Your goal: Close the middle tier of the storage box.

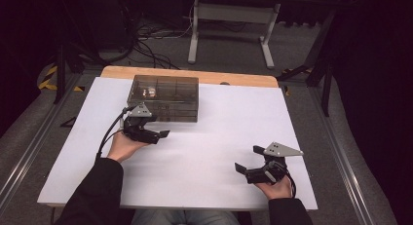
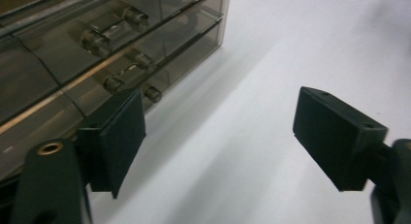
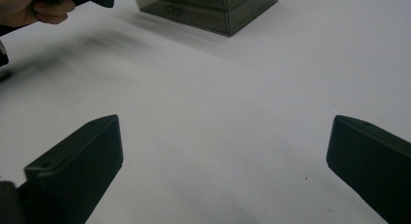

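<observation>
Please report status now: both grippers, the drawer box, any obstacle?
Left gripper open, empty, beside drawer box front. Right gripper open, empty, over bare white table. Drawers look closed. Nothing in the way.

Room's dim, edges of the high view nearly black; only the white tabletop (image 1: 204, 152) catches light from overhead, w/ soft shadows. Smoky drawer box (image 2: 111, 54) shows small glints on its knobs, slightly soft up close. In the right gripper view, a smeared, blurred shadow streaks the upper left; near jaws out of focus.
</observation>
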Demonstrator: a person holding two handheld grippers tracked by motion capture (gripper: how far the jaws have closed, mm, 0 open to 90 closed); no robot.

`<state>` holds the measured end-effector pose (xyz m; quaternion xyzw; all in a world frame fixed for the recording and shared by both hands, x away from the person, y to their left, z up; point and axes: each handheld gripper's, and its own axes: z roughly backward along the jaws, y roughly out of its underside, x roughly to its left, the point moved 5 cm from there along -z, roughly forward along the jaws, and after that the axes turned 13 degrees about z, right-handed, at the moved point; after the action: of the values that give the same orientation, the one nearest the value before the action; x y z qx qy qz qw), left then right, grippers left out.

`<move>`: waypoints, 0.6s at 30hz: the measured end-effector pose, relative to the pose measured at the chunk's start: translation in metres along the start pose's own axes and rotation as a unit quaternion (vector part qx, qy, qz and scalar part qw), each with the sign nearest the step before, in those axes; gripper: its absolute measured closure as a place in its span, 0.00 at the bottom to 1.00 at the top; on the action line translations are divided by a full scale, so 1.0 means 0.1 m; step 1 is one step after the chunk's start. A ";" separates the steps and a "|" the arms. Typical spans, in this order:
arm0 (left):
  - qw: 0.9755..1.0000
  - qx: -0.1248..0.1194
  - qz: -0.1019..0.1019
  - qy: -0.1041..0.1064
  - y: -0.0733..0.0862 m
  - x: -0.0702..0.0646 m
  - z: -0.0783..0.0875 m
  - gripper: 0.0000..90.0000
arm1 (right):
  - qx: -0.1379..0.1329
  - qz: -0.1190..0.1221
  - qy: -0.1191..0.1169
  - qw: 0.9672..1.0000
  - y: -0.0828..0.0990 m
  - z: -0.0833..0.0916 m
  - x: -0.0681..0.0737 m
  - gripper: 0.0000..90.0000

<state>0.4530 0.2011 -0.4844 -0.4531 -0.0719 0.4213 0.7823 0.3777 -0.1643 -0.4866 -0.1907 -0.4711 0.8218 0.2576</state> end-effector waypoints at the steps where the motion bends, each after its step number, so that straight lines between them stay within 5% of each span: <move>1: 1.000 0.003 -0.002 0.001 0.01 0.00 0.01 0.19 | 0.000 0.002 0.000 1.000 0.00 0.00 0.00 0.00; 9: 1.000 0.005 0.008 0.004 0.08 -0.03 0.12 0.01 | 0.000 0.004 -0.001 1.000 -0.01 -0.01 0.01 0.00; 18: 1.000 -0.001 0.009 0.002 0.21 -0.01 0.27 0.00 | 0.002 0.007 -0.003 1.000 -0.02 -0.04 0.01 0.00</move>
<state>0.4260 0.2229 -0.4847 -0.4557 -0.0668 0.4275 0.7779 0.3794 -0.1600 -0.4871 -0.1914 -0.4685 0.8253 0.2506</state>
